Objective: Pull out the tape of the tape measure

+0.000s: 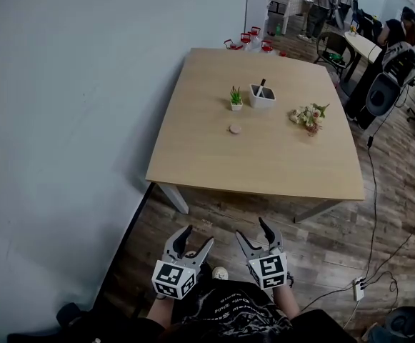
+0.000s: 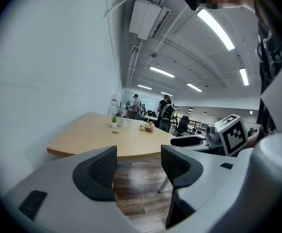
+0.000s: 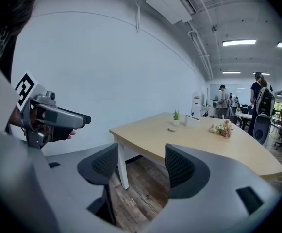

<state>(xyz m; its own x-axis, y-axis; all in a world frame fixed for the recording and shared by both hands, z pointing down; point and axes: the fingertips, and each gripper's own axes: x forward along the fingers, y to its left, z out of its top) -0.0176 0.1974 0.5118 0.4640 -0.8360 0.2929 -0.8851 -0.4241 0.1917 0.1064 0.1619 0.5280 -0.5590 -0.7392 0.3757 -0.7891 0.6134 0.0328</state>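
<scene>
Presently, one entry per item.

**Tape measure** (image 1: pixel 235 128): taken to be the small, pale round disc lying flat on the wooden table (image 1: pixel 193 159), apart from everything else there. It sits at six o'clock of the little potted plant (image 1: pixel 236 97). A white pen holder (image 1: pixel 262 95) is at one o'clock of the disc and a posy of flowers (image 1: pixel 309 116) at three o'clock. The pull tab is too small to make out.

**Handling, as judged:** light, hard-cased and smooth. It is likely to skate or spin on the tabletop once the tape is drawn. Take the case across its rim with one gripper and pinch the tab at the tape's end squarely with the other. The tape itself should be thin, bendy and spring-loaded, so a loose pinch may let it snap back.

**Left gripper** (image 1: pixel 196 241): jaws wide apart with nothing between them, only floor and the table's edge beyond.

**Right gripper** (image 1: pixel 254 234): likewise spread wide and empty.

**Position of both:** at six o'clock of the head view, well short of the table, pointing toward twelve.
</scene>
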